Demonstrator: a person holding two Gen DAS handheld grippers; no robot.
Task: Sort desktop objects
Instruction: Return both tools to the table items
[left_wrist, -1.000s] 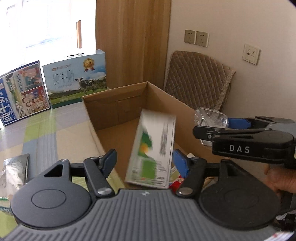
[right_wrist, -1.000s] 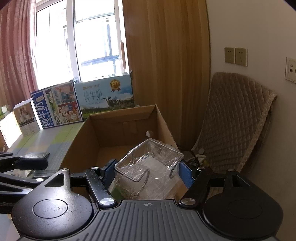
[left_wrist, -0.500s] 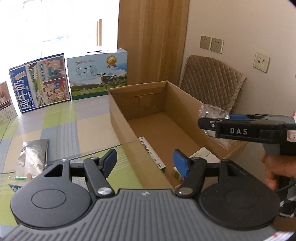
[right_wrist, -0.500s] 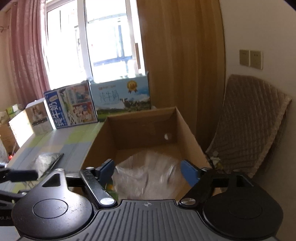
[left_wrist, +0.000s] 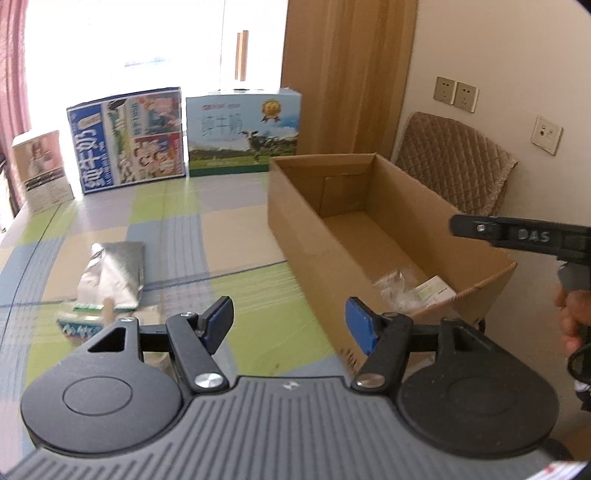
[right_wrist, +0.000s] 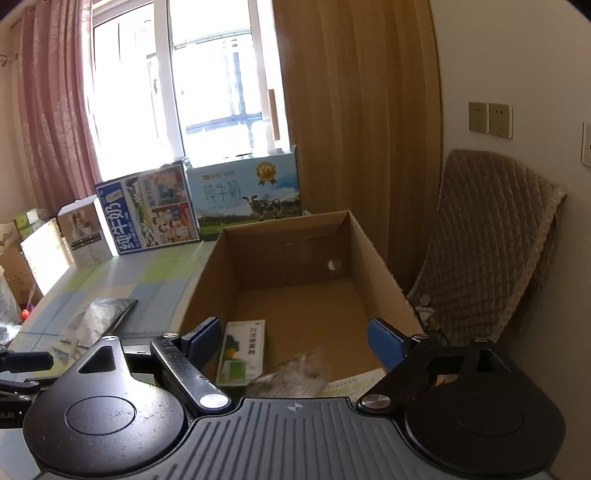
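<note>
An open cardboard box (left_wrist: 295, 221) (right_wrist: 373, 266) stands on the table at the right. Inside it lie a green-and-white carton (right_wrist: 242, 350) and a clear plastic container (right_wrist: 295, 376) (left_wrist: 399, 291), blurred in the right wrist view. My left gripper (left_wrist: 290, 323) is open and empty over the table, left of the box's near corner. My right gripper (right_wrist: 295, 338) is open and empty above the box's near end; it also shows in the left wrist view (left_wrist: 517, 236). A silver foil pouch (left_wrist: 110, 273) (right_wrist: 103, 314) and a small packet (left_wrist: 81, 325) lie on the table.
Two milk cartons (left_wrist: 129, 140) (left_wrist: 243, 133) and a small white box (left_wrist: 40, 170) stand along the table's far edge by the window. A quilted chair (right_wrist: 487, 243) stands by the wall right of the box. The tablecloth (left_wrist: 221, 229) is checked.
The green carton left my left gripper and lies in the box. My right gripper opened and the clear container dropped into the box. My left gripper moved left, over the table.
</note>
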